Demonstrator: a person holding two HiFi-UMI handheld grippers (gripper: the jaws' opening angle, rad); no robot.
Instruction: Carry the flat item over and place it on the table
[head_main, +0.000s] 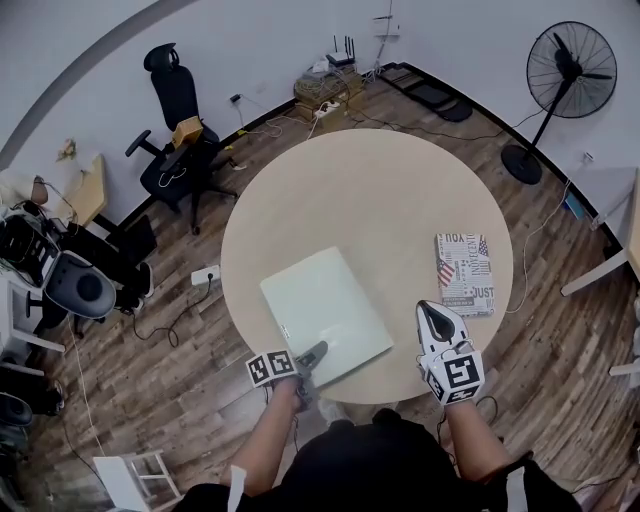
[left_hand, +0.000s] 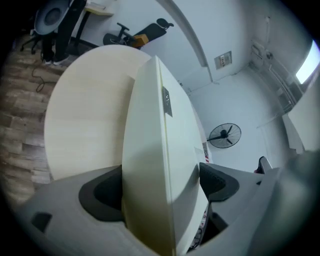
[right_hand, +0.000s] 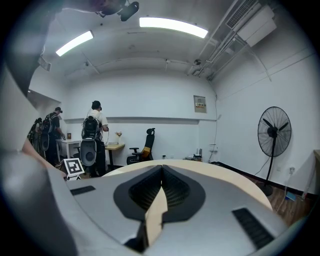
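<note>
A pale green flat folder (head_main: 325, 313) lies on the round beige table (head_main: 370, 190), near its front edge. My left gripper (head_main: 314, 353) sits at the folder's near corner. In the left gripper view the folder (left_hand: 150, 125) stands edge-on between the two dark pads (left_hand: 100, 192), with the jaws spread wide around it and not pressing. My right gripper (head_main: 432, 310) hovers at the table's front right edge, apart from the folder. Its jaws are shut tip to tip (right_hand: 161, 172) with nothing between them.
A book with a flag-print cover (head_main: 466, 272) lies on the table's right side. A standing fan (head_main: 570, 70) is at the far right, a black office chair (head_main: 180, 140) at the far left. Cables and a power strip (head_main: 205, 273) lie on the wooden floor.
</note>
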